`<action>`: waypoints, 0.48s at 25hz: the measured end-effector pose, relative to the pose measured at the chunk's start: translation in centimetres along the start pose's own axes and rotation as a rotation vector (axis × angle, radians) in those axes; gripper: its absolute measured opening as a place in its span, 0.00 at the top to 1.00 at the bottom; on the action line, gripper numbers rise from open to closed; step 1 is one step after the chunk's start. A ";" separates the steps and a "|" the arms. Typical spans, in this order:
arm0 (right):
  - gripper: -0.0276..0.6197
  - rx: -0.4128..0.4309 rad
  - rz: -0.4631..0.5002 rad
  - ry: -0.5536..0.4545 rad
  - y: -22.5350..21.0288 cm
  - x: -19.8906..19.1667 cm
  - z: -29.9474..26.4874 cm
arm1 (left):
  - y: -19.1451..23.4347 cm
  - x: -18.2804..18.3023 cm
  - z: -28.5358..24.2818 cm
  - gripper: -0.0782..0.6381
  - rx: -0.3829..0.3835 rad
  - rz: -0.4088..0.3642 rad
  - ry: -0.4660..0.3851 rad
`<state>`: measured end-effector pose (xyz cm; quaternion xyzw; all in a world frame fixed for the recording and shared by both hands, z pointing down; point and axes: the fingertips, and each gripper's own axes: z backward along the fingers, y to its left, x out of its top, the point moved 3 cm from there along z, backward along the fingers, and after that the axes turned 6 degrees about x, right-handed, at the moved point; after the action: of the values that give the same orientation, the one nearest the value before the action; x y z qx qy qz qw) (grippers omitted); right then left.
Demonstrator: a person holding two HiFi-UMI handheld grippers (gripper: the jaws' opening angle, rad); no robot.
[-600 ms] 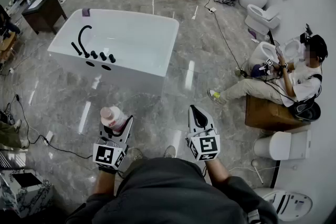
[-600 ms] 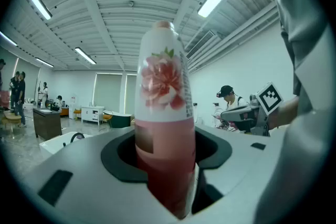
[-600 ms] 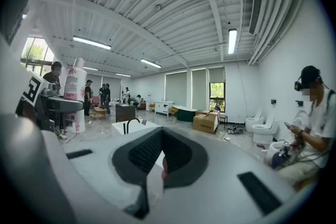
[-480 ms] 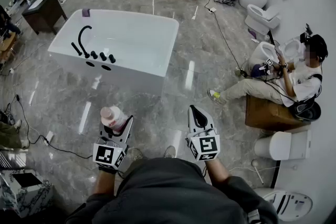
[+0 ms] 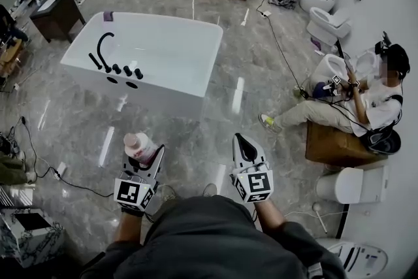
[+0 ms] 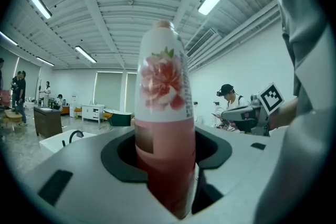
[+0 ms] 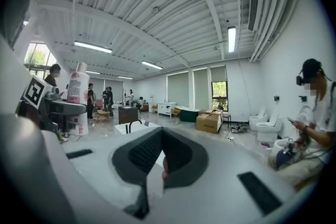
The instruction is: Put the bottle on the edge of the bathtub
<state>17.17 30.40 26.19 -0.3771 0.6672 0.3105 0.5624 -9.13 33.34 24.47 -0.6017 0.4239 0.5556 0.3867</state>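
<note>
On the bottle (image 6: 164,134) a white label (image 6: 160,78) with a pink and red flower picture is seen. A column of fine print runs down the label's right edge but cannot be read. Below the label the bottle is pink-red. In the right gripper view, pink lettering is seen near the top of the bottle, too small to be made out. A black-and-white square marker (image 5: 131,193) is carried on each gripper's cube.

The bottle is held upright by its body between the jaws of the left gripper (image 5: 146,155), with the pads pressed against both its sides and its capped top standing above them. The right gripper (image 5: 242,142) is held beside it, its jaws brought together with nothing between them.

The bottle is carried above the floor (image 5: 215,117), well apart from the bathtub (image 5: 153,93) and off its near long wall. A black tap (image 5: 102,48) is mounted at the bathtub's left edge.
</note>
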 end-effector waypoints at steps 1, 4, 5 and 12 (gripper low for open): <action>0.96 0.003 0.002 0.004 -0.4 -0.2 0.1 | -0.2 -0.1 -0.2 0.57 0.003 0.003 0.001; 0.96 0.015 0.002 0.014 -1.7 -1.1 0.4 | -1.0 -0.6 -0.7 0.57 0.025 0.018 0.004; 0.96 0.020 0.001 0.017 -2.3 -1.5 0.5 | -1.3 -0.8 -0.9 0.57 0.034 0.023 0.005; 0.96 0.051 0.003 0.039 -4.7 -2.6 -0.9 | -2.3 -2.3 -2.6 0.57 0.064 0.054 0.029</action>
<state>20.96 27.56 28.97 -0.3675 0.6864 0.2868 0.5582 -6.16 31.83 26.98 -0.5854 0.4632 0.5431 0.3844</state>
